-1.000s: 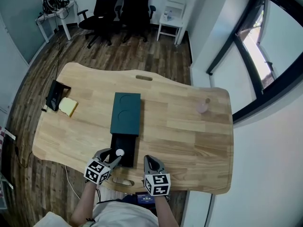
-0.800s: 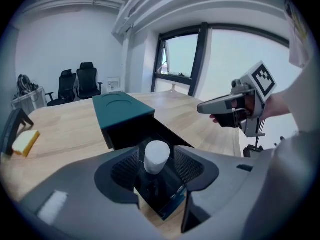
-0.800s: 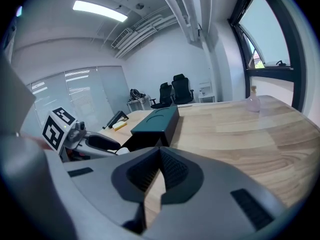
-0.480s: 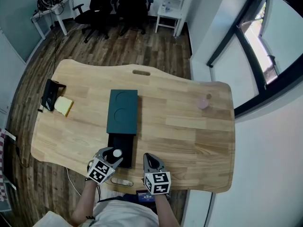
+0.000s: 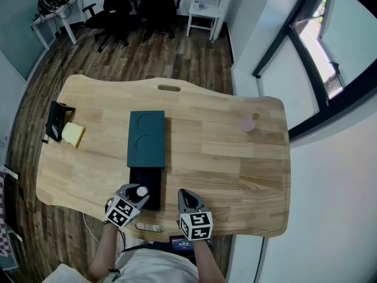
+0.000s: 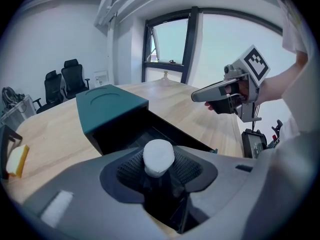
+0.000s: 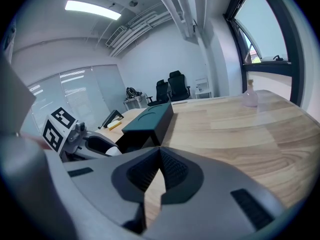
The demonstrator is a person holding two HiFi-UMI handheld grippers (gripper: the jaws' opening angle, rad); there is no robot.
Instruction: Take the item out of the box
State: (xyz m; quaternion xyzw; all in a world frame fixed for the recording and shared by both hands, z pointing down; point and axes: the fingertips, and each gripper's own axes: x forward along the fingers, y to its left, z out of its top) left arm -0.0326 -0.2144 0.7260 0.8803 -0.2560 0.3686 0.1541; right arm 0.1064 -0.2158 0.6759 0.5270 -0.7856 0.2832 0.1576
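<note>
A dark teal box (image 5: 145, 139) lies mid-table, its black drawer (image 5: 152, 180) pulled out toward me. My left gripper (image 5: 137, 194) hovers over the drawer's near end. A small round white item (image 5: 141, 191) sits between its jaws, which are closing on it. In the left gripper view the white item (image 6: 159, 156) is pinched between the ribbed pads (image 6: 187, 166), with the open drawer (image 6: 165, 134) just behind. My right gripper (image 5: 184, 197) is shut and empty. It floats over bare wood to the right of the drawer, and its pads (image 7: 172, 169) meet at the tip.
A yellow sponge (image 5: 73, 135) and a black stand (image 5: 54, 120) lie at the table's far left. A pale pink bottle (image 5: 250, 123) stands at the far right. A small flat device (image 5: 149, 227) lies at the near edge. Office chairs stand beyond the table.
The head view has drifted, so the table sits a little further left. The left gripper still has the white item over the drawer's near end. The right gripper has barely moved.
</note>
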